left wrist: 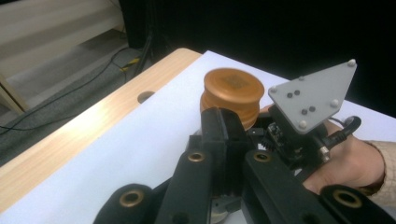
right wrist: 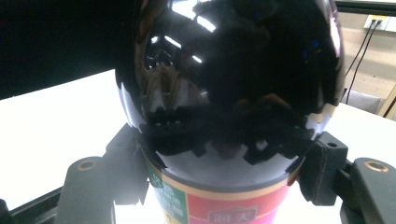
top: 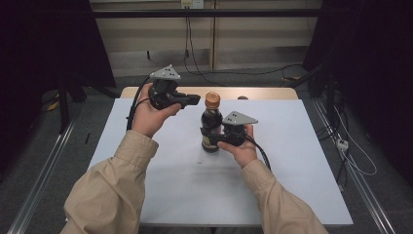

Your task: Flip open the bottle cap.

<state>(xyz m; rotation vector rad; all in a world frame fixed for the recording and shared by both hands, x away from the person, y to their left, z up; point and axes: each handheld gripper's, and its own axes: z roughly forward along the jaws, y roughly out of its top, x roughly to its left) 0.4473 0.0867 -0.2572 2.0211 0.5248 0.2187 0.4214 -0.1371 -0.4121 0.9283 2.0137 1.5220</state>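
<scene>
We start with the dark sauce bottle (top: 211, 127), which stands upright on the white table sheet (top: 185, 185), its orange-brown cap (top: 212, 99) on and seated as far as we can see. Our right gripper (top: 214, 140) has its jaws clamped on the bottle's body: in the right gripper view the glossy black shoulder of the bottle (right wrist: 233, 84) bulges up between the two jaws, with the coloured label (right wrist: 219, 205) sitting low in the gap and a jaw pressed against each side. So the first part, steadying the bottle, looks done to us.

Our left gripper (top: 195, 100) is held up beside the cap and apart from it, jaws pointing toward it. In the left gripper view its two jaws lie clenched together with nothing between them, and the cap (left wrist: 232, 91) sits just beyond the jaw tips and a little above them. Further past the cap we see the grey plate (left wrist: 313, 95) of the right gripper and the hand (left wrist: 352, 161) that holds it.

As we judge it, the work is at an early-to-middle stage: the bottle is secured, but the cap is untouched. If opening is the aim, the left jaws have yet to spread, close around the cap and twist it. That whole step is left.

Outward from there, the wooden table edge (left wrist: 88, 126) runs along the far side of the sheet.
</scene>
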